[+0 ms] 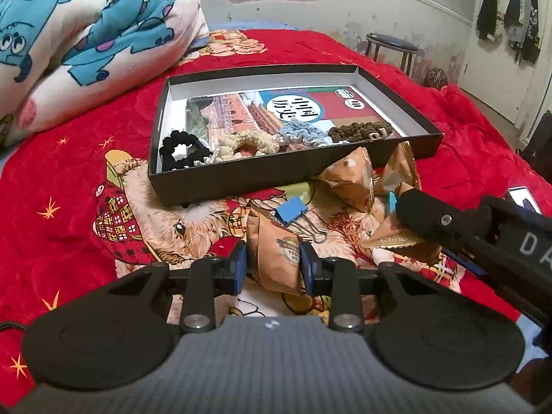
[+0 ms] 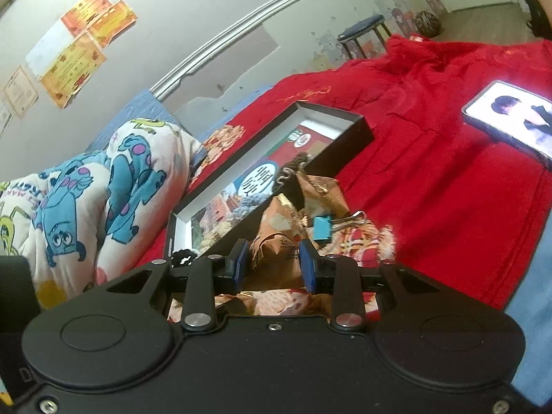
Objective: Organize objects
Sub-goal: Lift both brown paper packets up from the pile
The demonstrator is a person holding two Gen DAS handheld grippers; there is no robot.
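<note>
Your left wrist camera sits low over the red blanket (image 1: pixel 79 158), tipped steeply down and looking along its fingers toward the black box (image 1: pixel 241 183), which lies near and almost square-on. Your right wrist camera rides closer to level and rolled, so the bed slopes across its view; it probably meets the box (image 2: pixel 358 134) from one end. Both views share the box, the blue binder clip (image 1: pixel 291 208) (image 2: pixel 322 226), the cartoon quilt (image 1: pixel 103 34) (image 2: pixel 114 172) and the stool (image 1: pixel 391 43) (image 2: pixel 364 26).
</note>
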